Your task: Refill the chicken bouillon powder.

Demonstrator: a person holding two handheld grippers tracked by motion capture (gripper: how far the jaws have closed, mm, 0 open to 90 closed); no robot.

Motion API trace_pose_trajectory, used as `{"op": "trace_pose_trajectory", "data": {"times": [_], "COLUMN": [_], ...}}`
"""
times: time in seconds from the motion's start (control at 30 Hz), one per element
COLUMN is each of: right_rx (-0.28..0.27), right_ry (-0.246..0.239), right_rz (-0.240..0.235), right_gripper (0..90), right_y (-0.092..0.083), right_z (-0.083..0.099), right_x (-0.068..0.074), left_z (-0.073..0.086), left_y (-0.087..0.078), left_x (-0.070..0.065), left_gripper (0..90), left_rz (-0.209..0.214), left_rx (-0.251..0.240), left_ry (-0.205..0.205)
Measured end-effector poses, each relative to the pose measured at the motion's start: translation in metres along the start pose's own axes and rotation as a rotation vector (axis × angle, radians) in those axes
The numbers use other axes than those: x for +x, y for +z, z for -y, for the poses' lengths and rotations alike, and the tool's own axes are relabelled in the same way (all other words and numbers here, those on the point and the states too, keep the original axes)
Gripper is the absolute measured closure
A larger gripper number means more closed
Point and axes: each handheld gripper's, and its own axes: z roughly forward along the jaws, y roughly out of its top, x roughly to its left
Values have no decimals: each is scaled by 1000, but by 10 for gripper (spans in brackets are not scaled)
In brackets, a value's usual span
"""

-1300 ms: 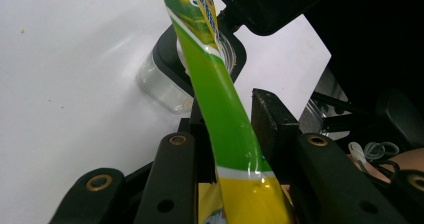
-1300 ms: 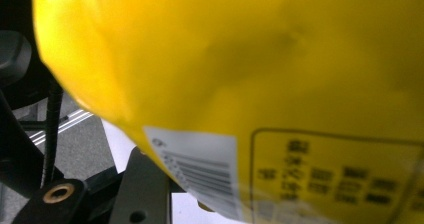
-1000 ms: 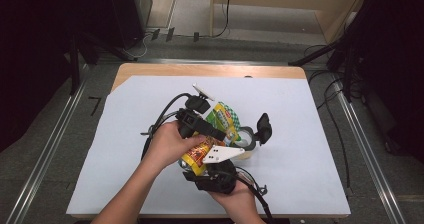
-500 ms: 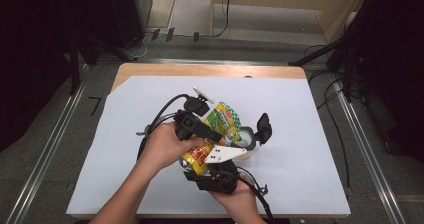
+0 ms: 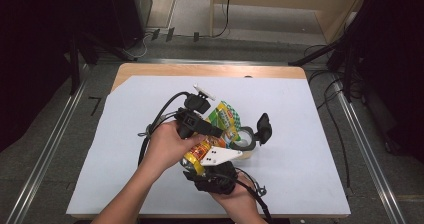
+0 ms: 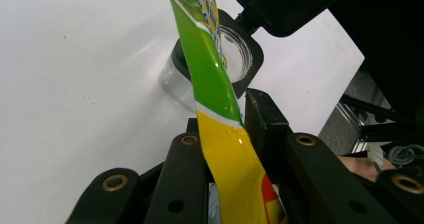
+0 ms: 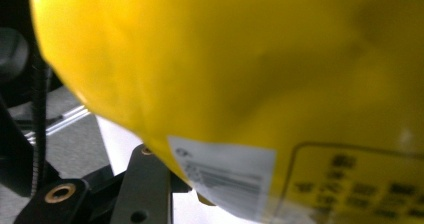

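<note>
High view: the snack bag [image 5: 220, 129] is held above the tabletop [image 5: 310, 134], its long axis running from the right claw [image 5: 207, 159] up toward the clear jar [image 5: 243, 140]. The left claw [image 6: 225, 134], just closing, pinches the bag's edge. The right claw grips its yellow end.

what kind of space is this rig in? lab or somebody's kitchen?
Most likely a lab or data-collection workspace, not a kitchen. The wooden table under a white sheet stands between metal floor rails, black cables run across the grey floor, and dark equipment stands surround it.
</note>
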Motion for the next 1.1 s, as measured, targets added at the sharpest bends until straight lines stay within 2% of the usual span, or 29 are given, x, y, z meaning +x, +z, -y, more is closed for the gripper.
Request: {"op": "trace_pose_trajectory", "data": {"times": [0.13,0.27,0.47,0.77,0.93,1.1], "right_rx": [-11,-29,-30,-20,-22,-22], "right_ry": [34,70,75,36,29,26], "right_rz": [-33,-61,-63,-30,-26,-35], "right_gripper": [615,623,616,598,598,575], "right_y": [-2,-3,-2,-1,0,1], "right_z": [-2,-4,-3,-2,-1,-1], "right_x": [-1,-2,-2,0,0,1], "left_z": [-2,-3,-4,-5,-7,-8], "left_y": [-1,-2,0,1,1,1], "left_x": [4,4,0,-6,-13,-12], "left_gripper": [779,759,767,773,773,773], "left_rz": [43,66,47,26,-4,5], "left_rx": [-1,1,9,10,14,21], "left_ry": [-27,-45,-31,-16,-1,1]}}
